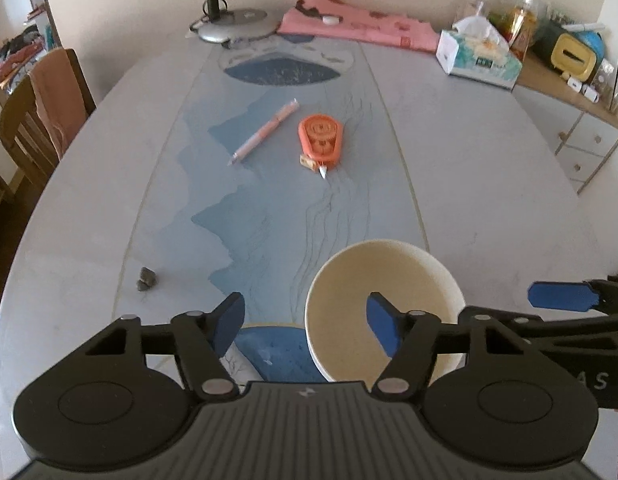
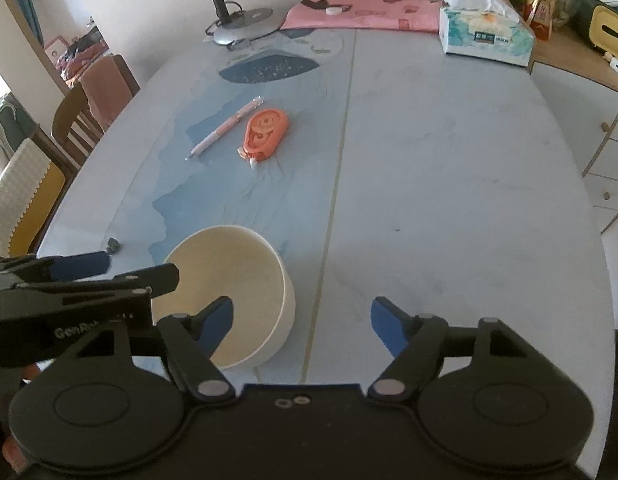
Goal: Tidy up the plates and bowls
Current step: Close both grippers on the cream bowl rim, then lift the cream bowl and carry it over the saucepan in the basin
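Left wrist view: your left gripper [image 1: 307, 326] hangs with its jaws spread. Its right blue pad [image 1: 383, 326] sits inside the cream bowl [image 1: 383, 284], its left pad outside, neither pressing the wall. The bowl is round, smooth and matte, standing upright near the tabletop's [image 1: 489, 200] near edge. A pink pen [image 1: 264, 132] and an orange teardrop-shaped tape dispenser [image 1: 321, 140] lie mid-table on the glossy blue-and-grey surface.

Right wrist view: your right gripper [image 2: 305, 326] also has its jaws spread, with the left pad [image 2: 217, 326] over the bowl's [image 2: 229, 276] rim and the right pad over bare tabletop [image 2: 449, 184]. A tissue box [image 2: 487, 38] stands at the far right corner.
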Tool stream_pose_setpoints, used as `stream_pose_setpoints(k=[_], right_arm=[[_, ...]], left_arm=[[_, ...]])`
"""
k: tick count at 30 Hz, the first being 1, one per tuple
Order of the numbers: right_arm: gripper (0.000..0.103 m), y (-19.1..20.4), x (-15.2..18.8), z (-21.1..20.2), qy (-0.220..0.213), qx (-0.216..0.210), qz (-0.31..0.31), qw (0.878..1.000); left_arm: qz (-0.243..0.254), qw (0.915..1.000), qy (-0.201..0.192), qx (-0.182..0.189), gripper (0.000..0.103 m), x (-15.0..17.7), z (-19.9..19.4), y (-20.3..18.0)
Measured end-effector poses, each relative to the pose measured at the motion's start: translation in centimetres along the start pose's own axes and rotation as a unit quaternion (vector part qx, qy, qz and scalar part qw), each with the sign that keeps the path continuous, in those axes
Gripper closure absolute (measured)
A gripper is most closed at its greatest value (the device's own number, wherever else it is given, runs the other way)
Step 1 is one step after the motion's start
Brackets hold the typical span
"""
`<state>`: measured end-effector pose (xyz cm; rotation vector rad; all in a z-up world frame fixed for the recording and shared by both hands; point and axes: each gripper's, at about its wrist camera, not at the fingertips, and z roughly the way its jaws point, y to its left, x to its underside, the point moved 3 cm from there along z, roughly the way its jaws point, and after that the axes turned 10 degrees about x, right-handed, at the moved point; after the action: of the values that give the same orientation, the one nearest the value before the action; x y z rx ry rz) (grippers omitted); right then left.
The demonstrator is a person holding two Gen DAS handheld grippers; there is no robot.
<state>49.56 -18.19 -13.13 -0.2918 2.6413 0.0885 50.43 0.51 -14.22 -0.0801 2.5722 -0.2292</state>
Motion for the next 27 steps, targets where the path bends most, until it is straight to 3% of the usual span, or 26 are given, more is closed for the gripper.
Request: stream_pose_setpoints(k=[6,19,23,27], right_arm=[[0.045,0.4,0.0,1.6,0.016,-0.002,-0.003,1.000],[0.078,0.9,0.6,3.1,0.035,0.003,-0.010,0.999],[0.092,1.0,0.6,3.0,0.035,0.005,-0.010,0.999],[0.093,1.5,0.8,2.8,0.037,0.018,-0.014,0.999]], left_arm=[[-0.001,0.9998,0.017,0.004,0.059,0.2,1.9,-0.1],[0.012,0.9995,0.030,-0.007,0.093,0.7,3.6,-0.6],[0.019,0.9993,0.031,-0.013,0.098,0.7,3.6,-0.8],[0.021,0.9992,0.029,-0.015,0.100,1.0,3.2,-1.3]])
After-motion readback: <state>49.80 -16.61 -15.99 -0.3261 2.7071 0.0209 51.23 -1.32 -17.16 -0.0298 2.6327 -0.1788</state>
